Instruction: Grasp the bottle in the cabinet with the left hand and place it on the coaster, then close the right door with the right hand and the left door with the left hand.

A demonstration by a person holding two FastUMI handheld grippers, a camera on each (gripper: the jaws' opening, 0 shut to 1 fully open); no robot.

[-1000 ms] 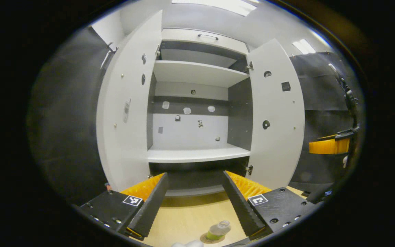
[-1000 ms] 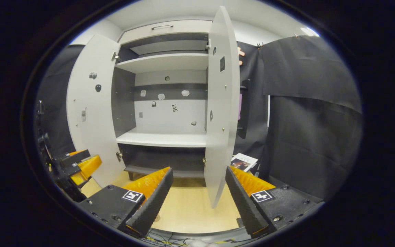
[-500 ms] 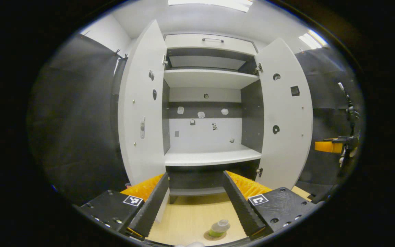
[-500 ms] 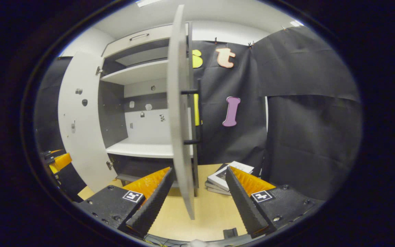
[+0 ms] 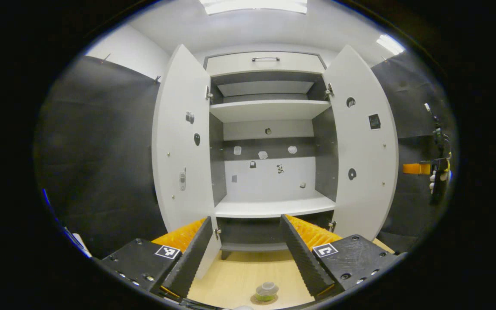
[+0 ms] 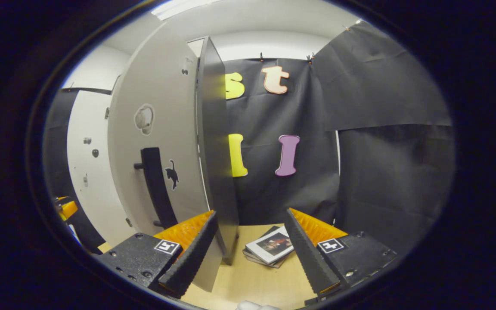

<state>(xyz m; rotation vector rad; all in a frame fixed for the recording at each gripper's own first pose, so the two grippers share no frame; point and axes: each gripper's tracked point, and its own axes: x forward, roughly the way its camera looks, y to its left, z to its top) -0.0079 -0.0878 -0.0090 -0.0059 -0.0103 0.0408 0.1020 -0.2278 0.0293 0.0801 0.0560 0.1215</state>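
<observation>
Hidden, clipped and unreadable parts

Coaster point(image 5: 263, 299) clipped by the lower edge of the left gripper view, mostly covered by the bottle point(image 5: 267, 291), itself seen from above and too small for label or fill level. Small marks on the cabinet point(image 5: 269, 129) back wall too small to identify. Other gripper point(image 5: 424, 168) at the far right rim, squeezed and blurred; fingers not readable there. In the right gripper view, cabinet interior screened by the right door point(image 6: 162, 142); lower corner of that door behind the near finger. Left door point(image 6: 86, 172) partly covered. Stack of books point(image 6: 269, 247) partly behind the fingers, cover too small to read.
</observation>
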